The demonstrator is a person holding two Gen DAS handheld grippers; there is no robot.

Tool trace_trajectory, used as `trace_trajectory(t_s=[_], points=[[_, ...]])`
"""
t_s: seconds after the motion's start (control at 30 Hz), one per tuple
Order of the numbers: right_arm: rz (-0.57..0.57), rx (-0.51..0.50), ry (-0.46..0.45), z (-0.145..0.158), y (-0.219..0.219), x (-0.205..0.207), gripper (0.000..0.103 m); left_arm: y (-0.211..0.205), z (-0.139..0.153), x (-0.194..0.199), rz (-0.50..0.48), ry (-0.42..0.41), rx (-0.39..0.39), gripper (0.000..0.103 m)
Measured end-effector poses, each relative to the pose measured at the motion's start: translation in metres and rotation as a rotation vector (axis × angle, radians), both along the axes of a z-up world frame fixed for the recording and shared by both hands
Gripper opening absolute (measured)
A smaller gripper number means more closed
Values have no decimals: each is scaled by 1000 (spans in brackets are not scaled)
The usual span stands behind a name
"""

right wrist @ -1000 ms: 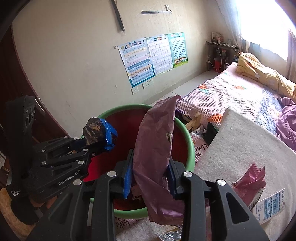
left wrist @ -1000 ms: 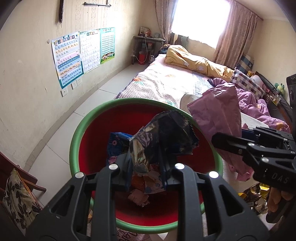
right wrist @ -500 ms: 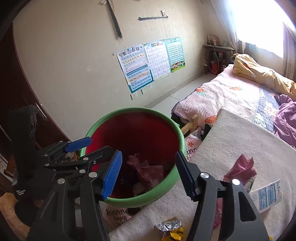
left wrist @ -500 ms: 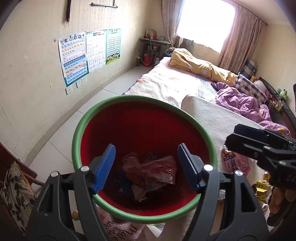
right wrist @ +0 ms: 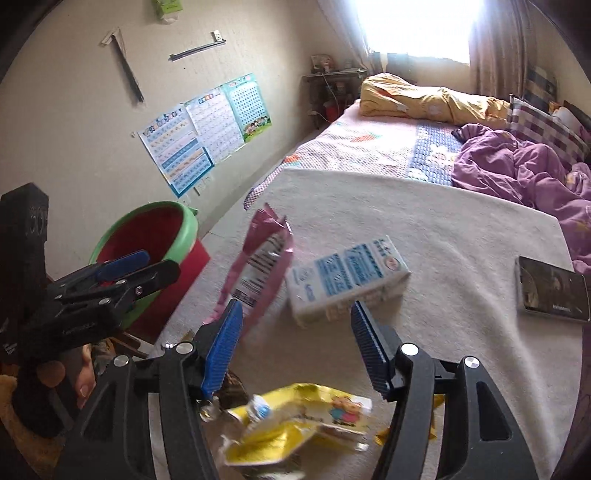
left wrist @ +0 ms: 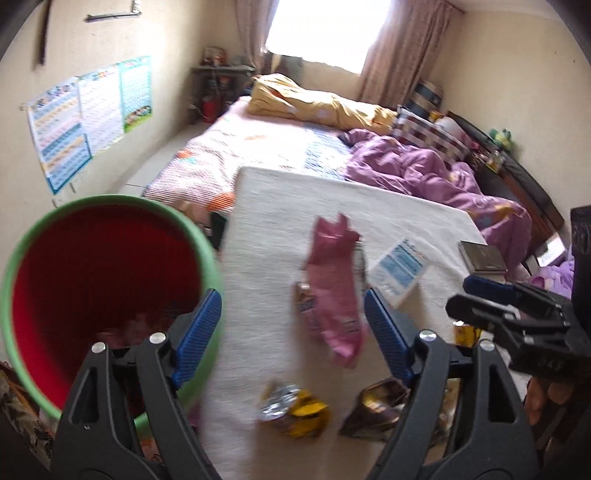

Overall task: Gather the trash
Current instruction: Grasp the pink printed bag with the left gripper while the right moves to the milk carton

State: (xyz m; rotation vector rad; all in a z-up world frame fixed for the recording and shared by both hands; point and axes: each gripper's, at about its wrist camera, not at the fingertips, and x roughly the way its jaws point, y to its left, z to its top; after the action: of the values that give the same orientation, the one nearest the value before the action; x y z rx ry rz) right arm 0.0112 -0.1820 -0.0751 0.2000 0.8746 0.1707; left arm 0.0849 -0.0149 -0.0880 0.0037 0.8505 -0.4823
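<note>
Red bin with green rim sits left of the left gripper, jaws just widened, nothing between them; crinkly pink wrapper lies straight ahead, long axis running away. Right gripper spread and empty: boxy blue-white carton just ahead, crumpled yellow foil wrapper beneath.

Beige wall with posters, unmade bed, bright curtained window
</note>
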Motion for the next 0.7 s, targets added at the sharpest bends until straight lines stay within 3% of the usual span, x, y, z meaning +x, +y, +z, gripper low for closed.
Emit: trace_trajectory(t_s=[0.23,0.3,0.37,0.43,0.7], points=[[1,-14,23,-11,-34,-22,59,-48,-36,23,-38,112,31,76],[41,-39,30,-14,-36,-21,60,-48,-47,29,-33,151,38,67],[93,-70,29,-16,-41,-18,61,-45,-57,33,-15,195,29,50],[159,-99,31,-19,-44,-8,63,-37,-61,33,7,220,10,46],[545,-340,84,-28,-21,52,65,-12,-6,-13,60,91,-29,44]])
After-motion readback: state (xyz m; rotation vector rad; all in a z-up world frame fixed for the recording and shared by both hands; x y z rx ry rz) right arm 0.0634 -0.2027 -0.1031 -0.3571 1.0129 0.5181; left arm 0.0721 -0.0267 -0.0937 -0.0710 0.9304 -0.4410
